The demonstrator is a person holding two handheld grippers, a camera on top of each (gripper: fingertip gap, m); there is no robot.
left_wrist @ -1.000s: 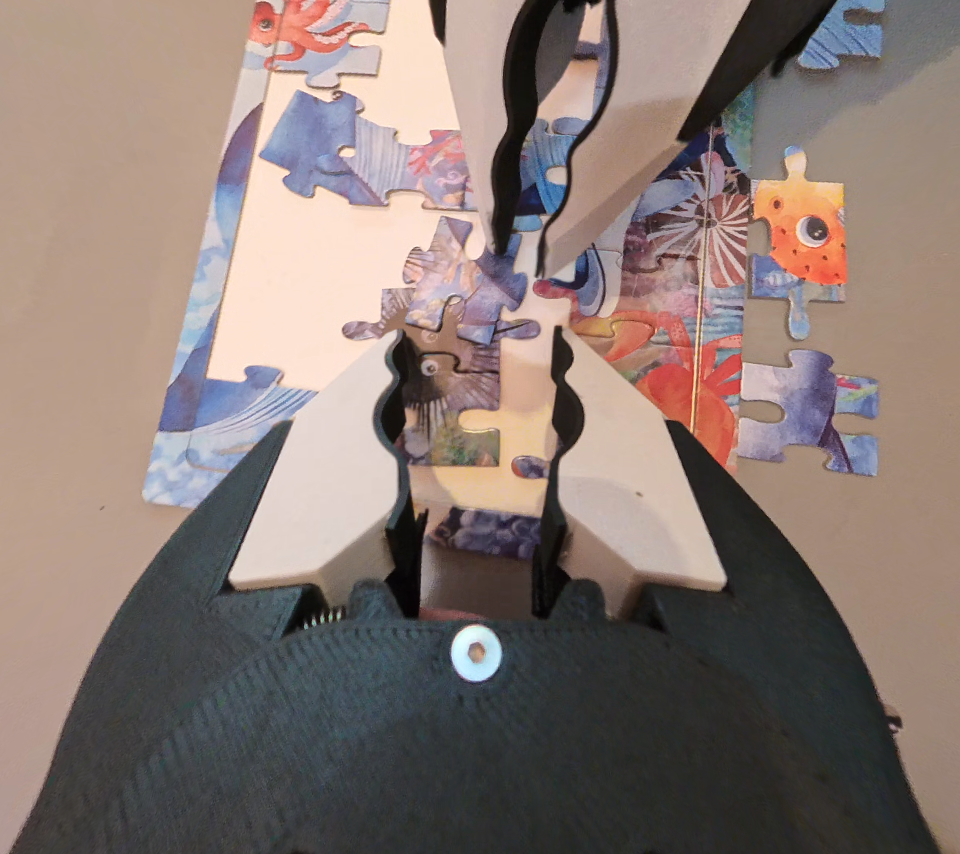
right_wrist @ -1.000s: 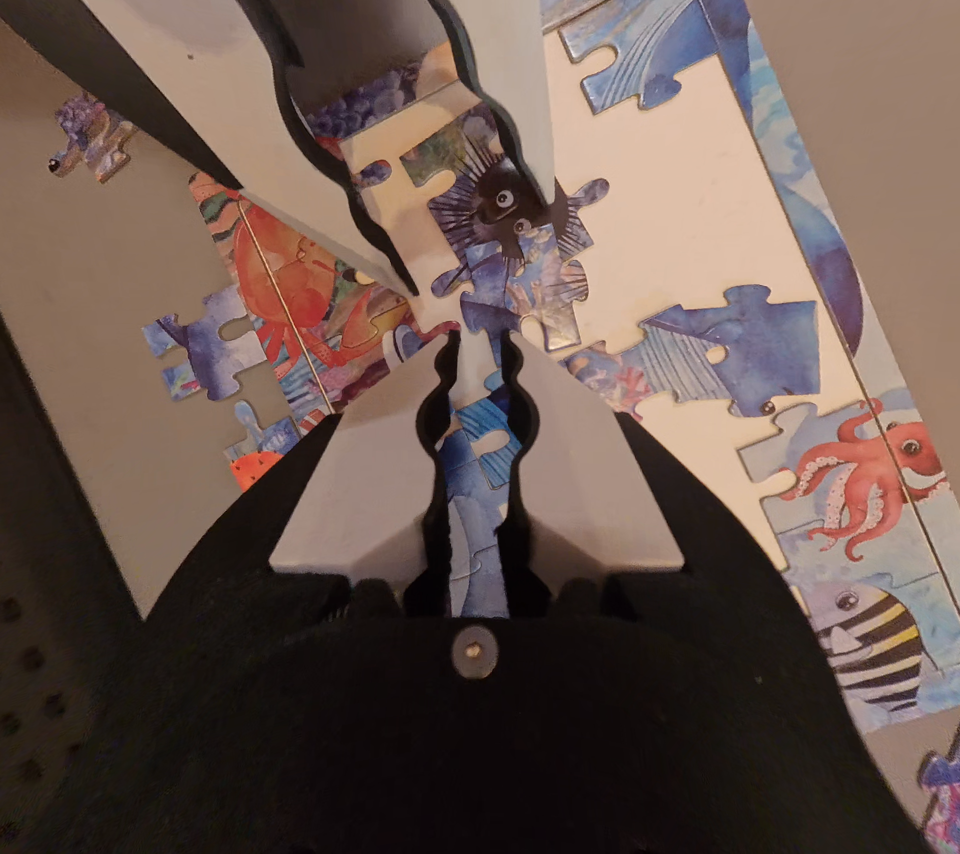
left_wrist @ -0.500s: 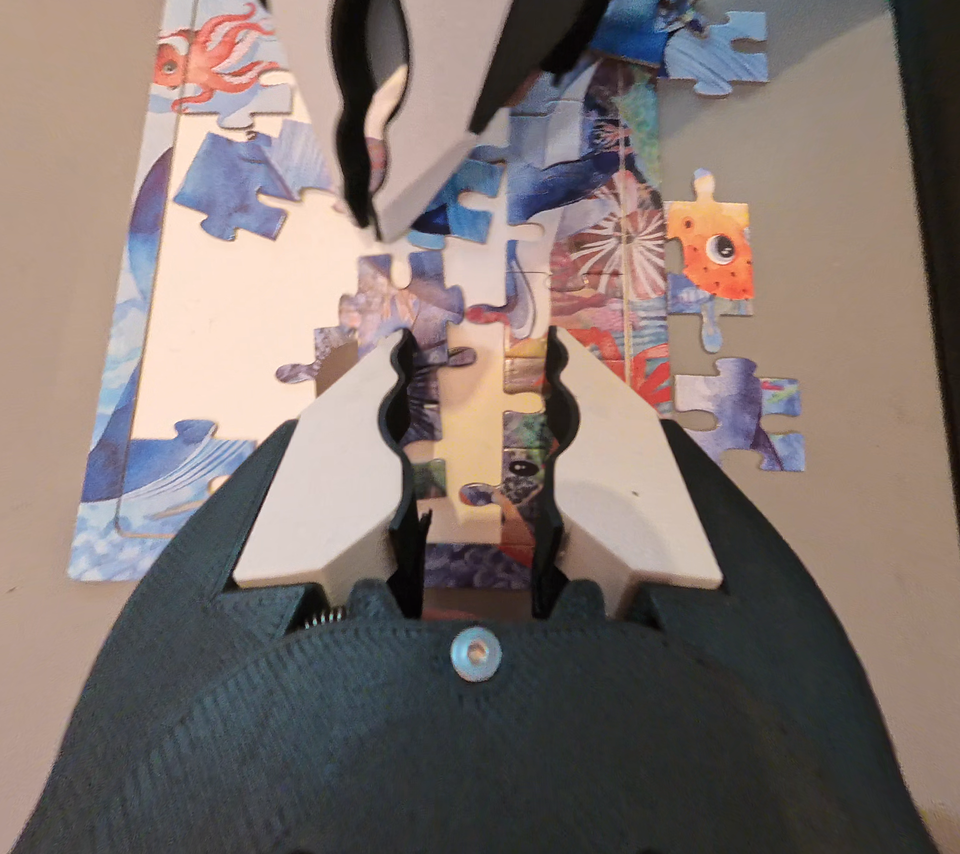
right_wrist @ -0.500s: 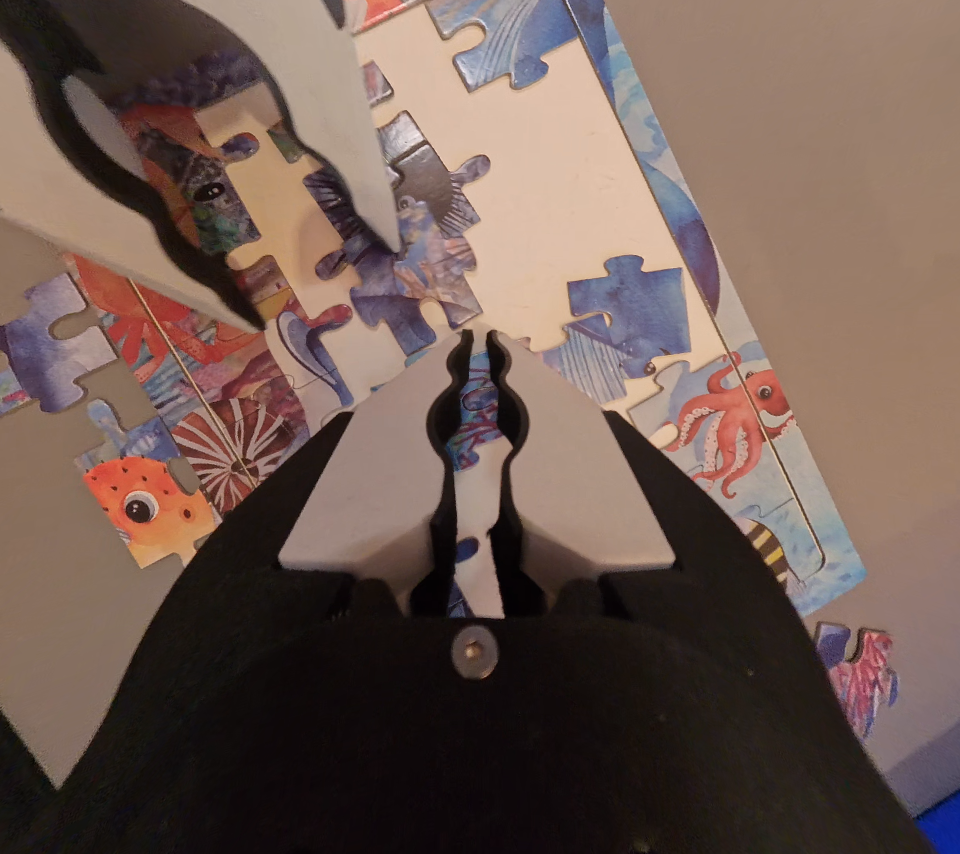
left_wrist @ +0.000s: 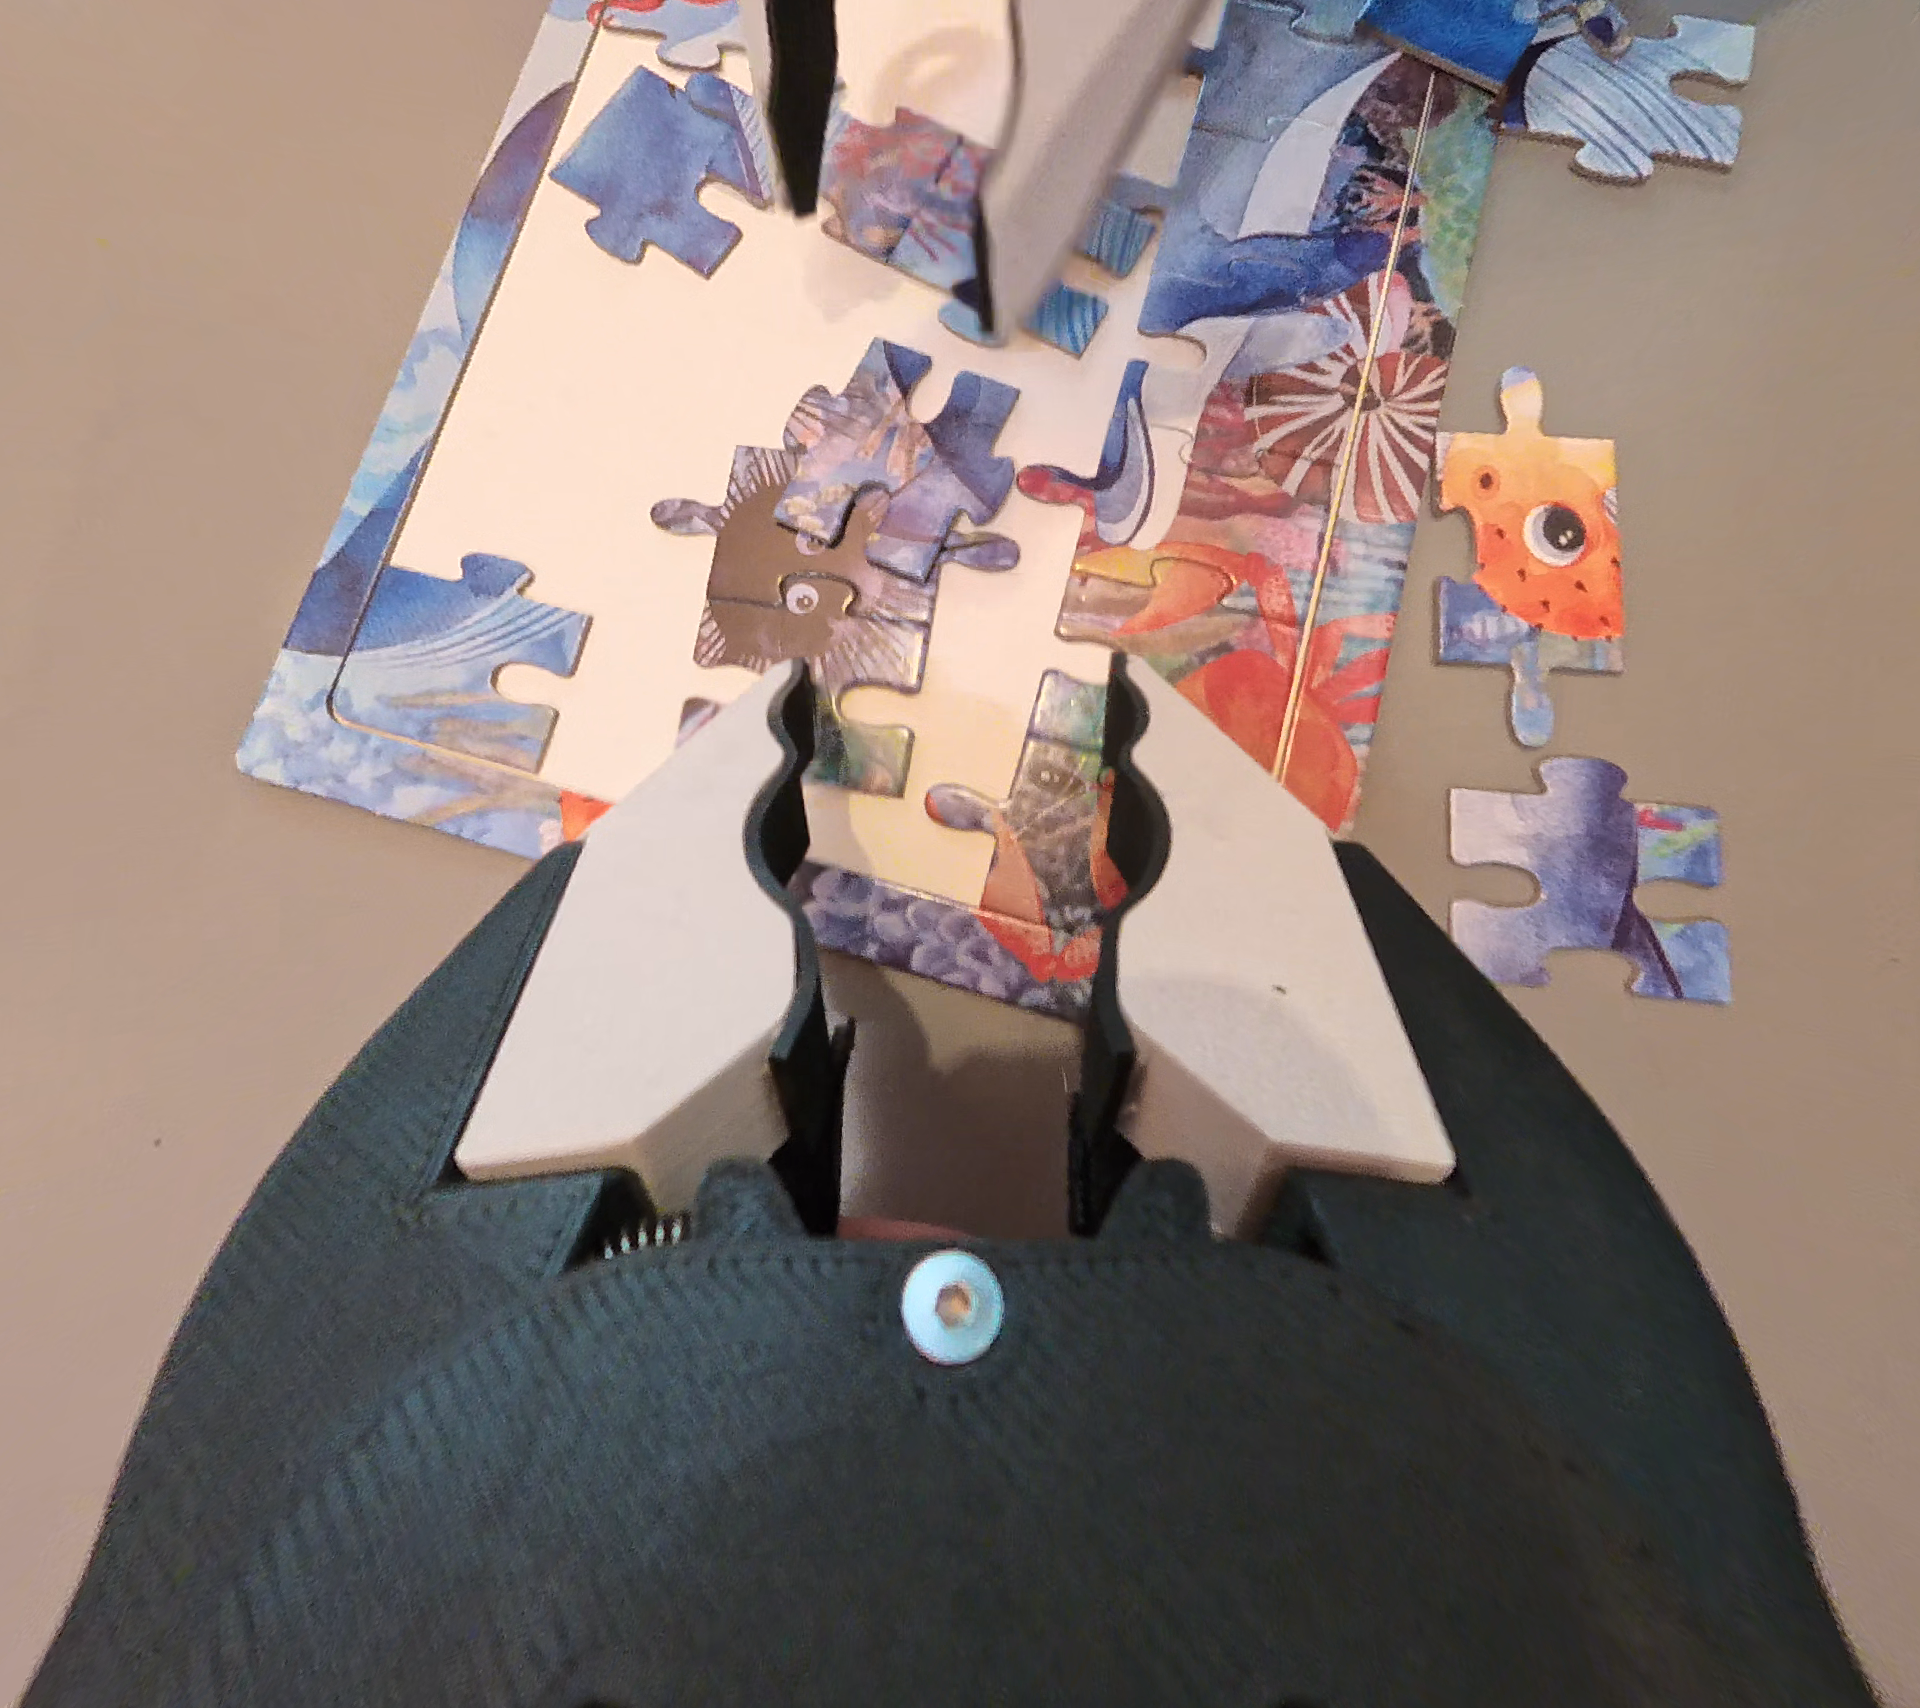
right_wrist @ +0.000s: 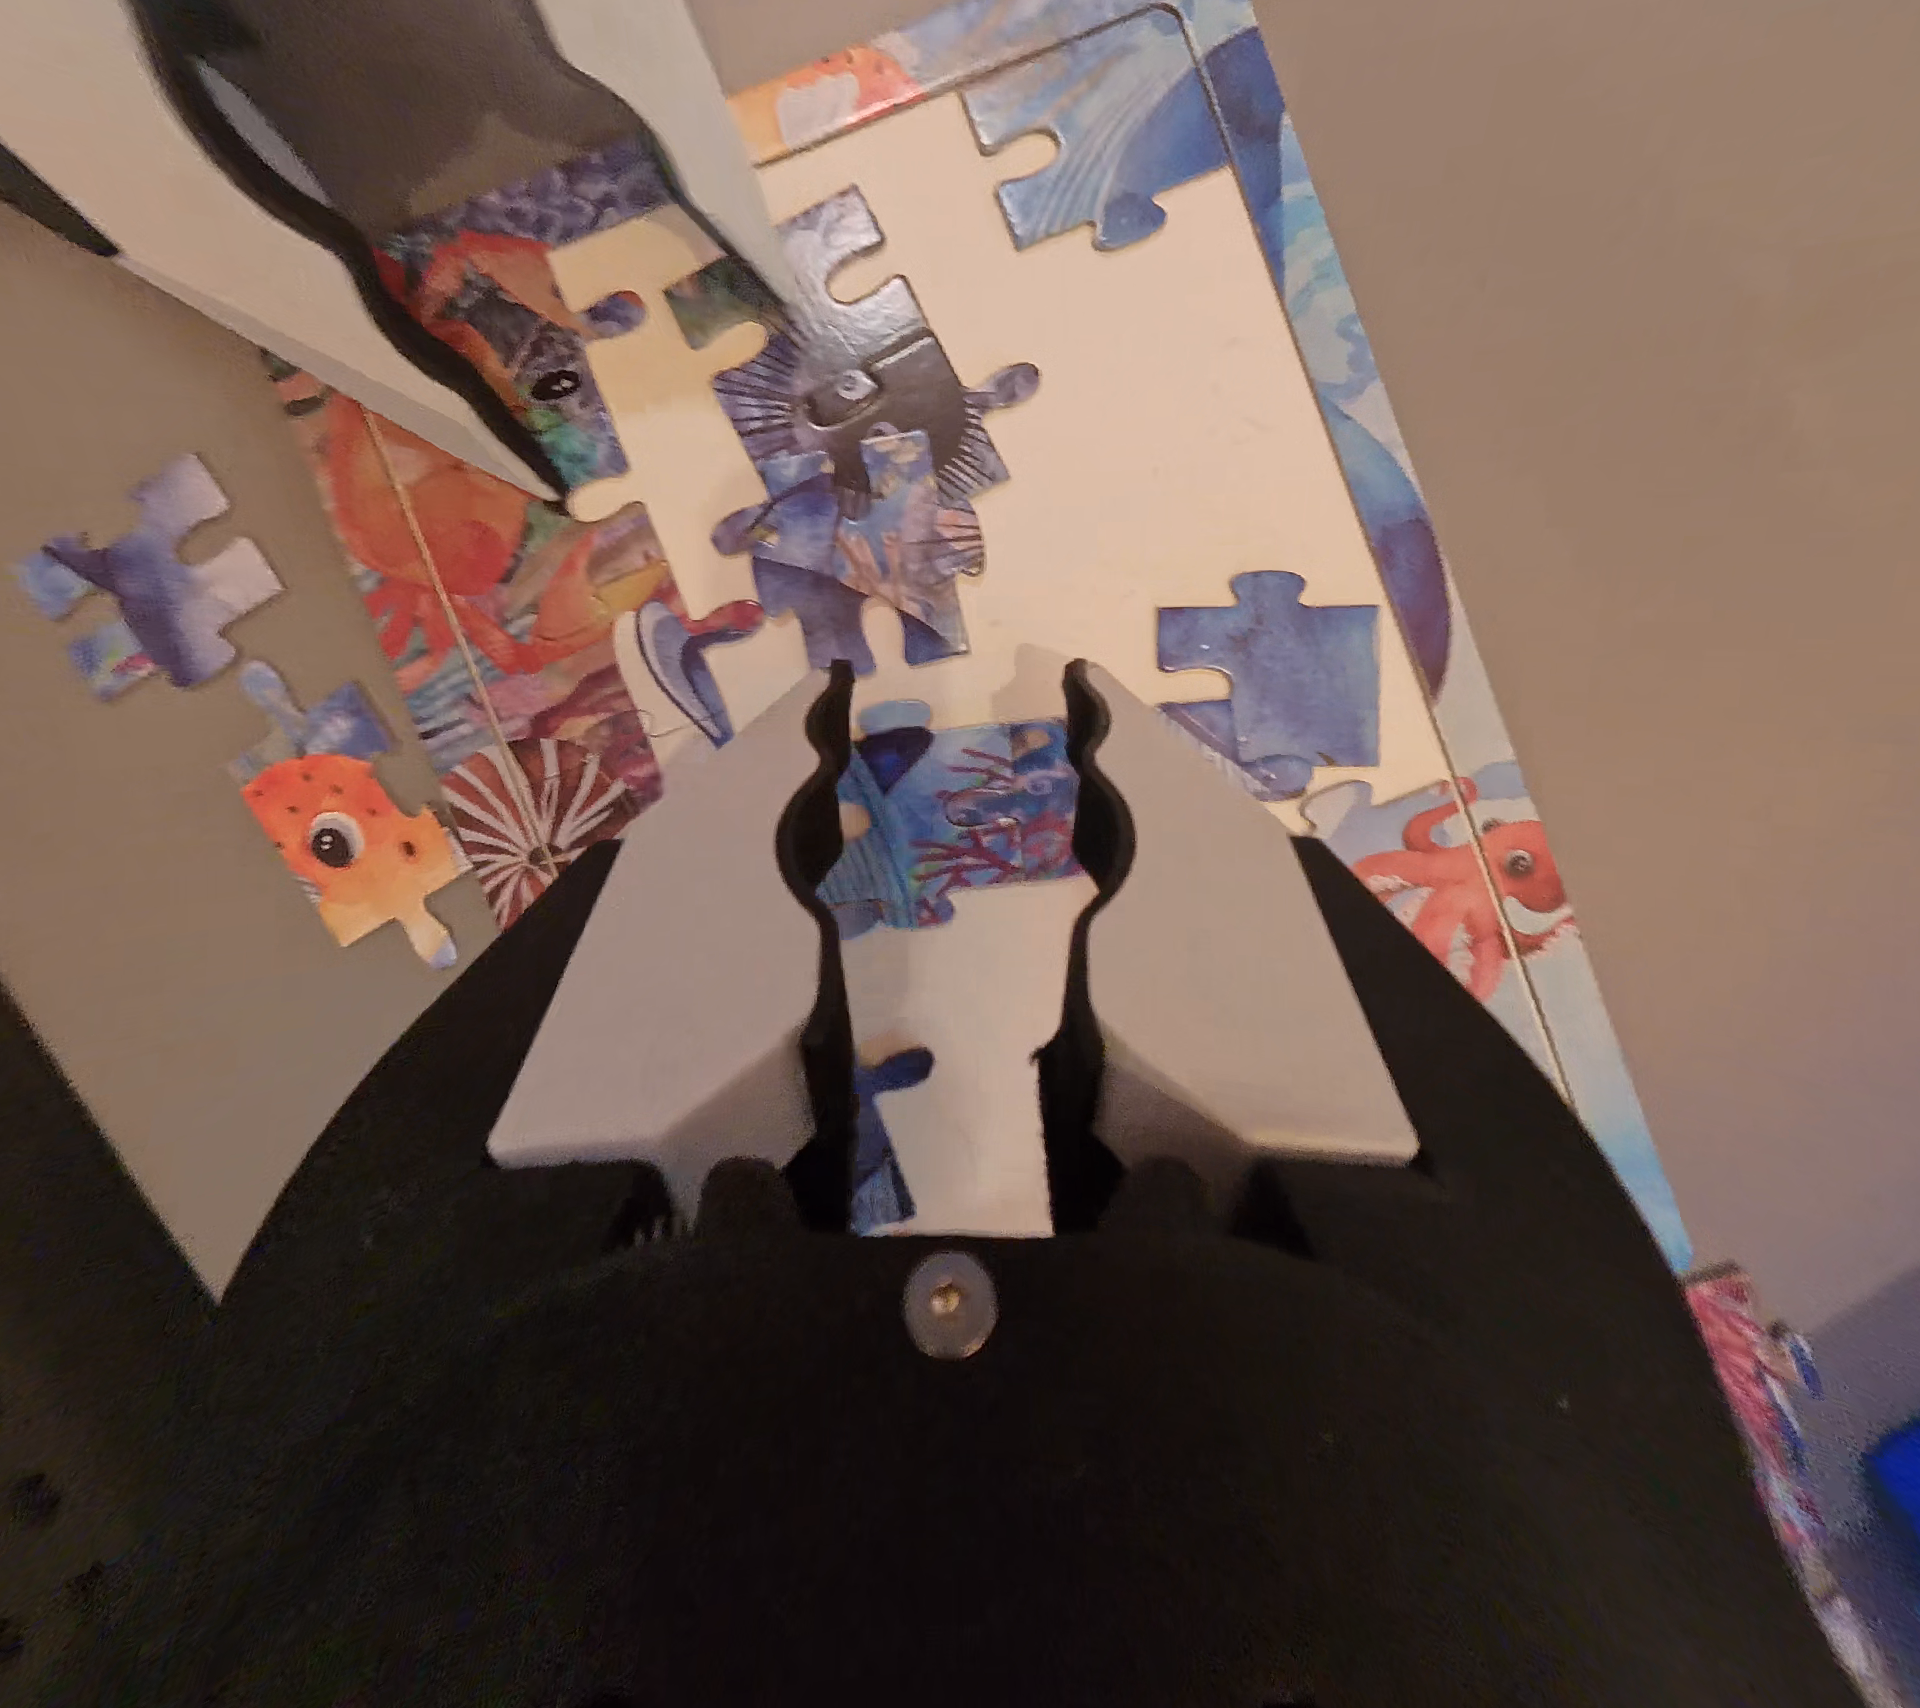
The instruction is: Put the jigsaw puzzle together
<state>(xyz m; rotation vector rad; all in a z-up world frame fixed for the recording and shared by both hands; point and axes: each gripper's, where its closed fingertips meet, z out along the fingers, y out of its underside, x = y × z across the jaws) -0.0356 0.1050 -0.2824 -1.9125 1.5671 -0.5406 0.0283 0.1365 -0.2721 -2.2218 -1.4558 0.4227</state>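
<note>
A plain beige desk fills both views, dimly lit, with little of the room visible beyond it. On the desk lies a jigsaw puzzle tray with a blue sea-themed border and a cream base, only partly filled. Finished sections run along one long side, showing an orange crab and striped shells. A loose cluster of joined pieces with a dark spiky fish sits near the tray's middle, apart from the rest. Outside the tray lie an orange spotted fish piece and a purple piece. The left claw hangs open and empty over the tray's near edge. The right claw is also open, straddling a blue coral piece without touching it.
</note>
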